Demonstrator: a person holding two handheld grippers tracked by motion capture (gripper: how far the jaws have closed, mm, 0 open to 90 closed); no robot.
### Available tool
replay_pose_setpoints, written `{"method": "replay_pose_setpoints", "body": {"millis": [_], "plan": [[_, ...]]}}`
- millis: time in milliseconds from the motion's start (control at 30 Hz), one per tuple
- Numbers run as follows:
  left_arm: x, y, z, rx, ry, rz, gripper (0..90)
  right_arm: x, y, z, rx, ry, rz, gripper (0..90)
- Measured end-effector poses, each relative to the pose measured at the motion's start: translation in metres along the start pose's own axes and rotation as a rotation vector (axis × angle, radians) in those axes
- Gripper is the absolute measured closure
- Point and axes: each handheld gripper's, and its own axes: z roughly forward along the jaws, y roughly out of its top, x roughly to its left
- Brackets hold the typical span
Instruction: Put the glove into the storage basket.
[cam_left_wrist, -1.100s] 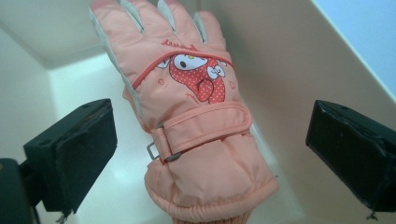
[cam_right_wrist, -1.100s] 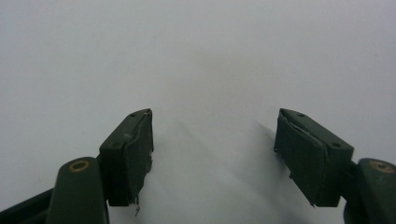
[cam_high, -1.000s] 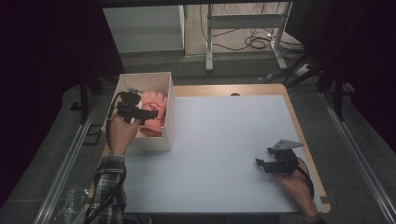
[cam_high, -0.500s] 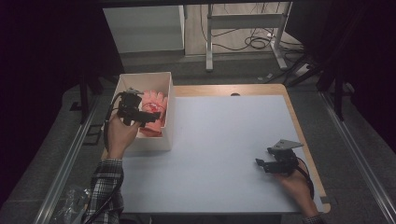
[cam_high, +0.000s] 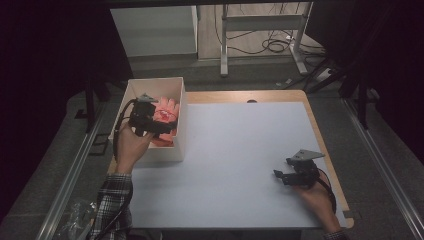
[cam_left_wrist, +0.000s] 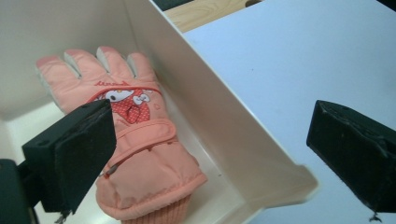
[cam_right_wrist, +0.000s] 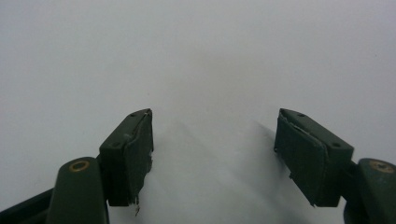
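A pink glove (cam_left_wrist: 135, 140) with a cartoon patch lies flat in a white open box (cam_left_wrist: 224, 126), fingers toward the far wall. From above, the box (cam_high: 131, 95) sits at the table's left edge, and the glove (cam_high: 167, 107) is partly hidden under the hand. My left gripper (cam_high: 165, 129) hovers over the box. It is open wide (cam_left_wrist: 212, 121): one jaw is above the glove's cuff, the other is outside the box over the table. My right gripper (cam_high: 278, 175) rests open near the front right. Nothing but white surface lies between its jaws (cam_right_wrist: 215, 121).
The white sheet (cam_high: 240, 145) covers most of the table, with a wooden rim (cam_high: 326, 145) showing along the right and back. A crumpled clear bag (cam_high: 75, 220) lies beyond the front left corner. Table legs and cables (cam_high: 270, 45) stand on the floor behind.
My left gripper has shifted slightly right and nearer over the box and is still open. My right gripper has stayed in place.
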Motion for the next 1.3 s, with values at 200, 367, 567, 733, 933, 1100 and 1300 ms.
{"method": "replay_pose_setpoints", "body": {"millis": [200,367,567,733,933,1100,1300], "plan": [[-0.012,0.002,-0.002,-0.011,-0.038,0.013,2.0,0.000,0.000,0.000,-0.001,-0.001,-0.001,28.4],[-0.022,0.003,-0.001,-0.021,-0.062,0.028,1.9,0.000,0.000,0.000,-0.001,-0.001,-0.001,28.4],[-0.035,0.002,0.004,-0.024,-0.089,0.051,1.9,0.000,0.000,0.000,0.002,-0.001,-0.001,28.4],[-0.044,0.001,0.009,-0.016,-0.107,0.073,1.9,0.000,0.000,0.000,0.002,-0.001,-0.003,28.4],[-0.062,-0.001,0.020,-0.016,-0.141,0.097,1.9,0.000,0.000,0.000,0.003,-0.001,-0.001,28.4],[-0.076,-0.002,0.030,-0.018,-0.176,0.117,1.9,0.000,0.000,0.000,0.003,-0.001,-0.001,28.4],[-0.092,-0.004,0.041,-0.016,-0.210,0.138,2.0,0.000,0.000,0.000,0.003,-0.001,0.000,28.3]]}}
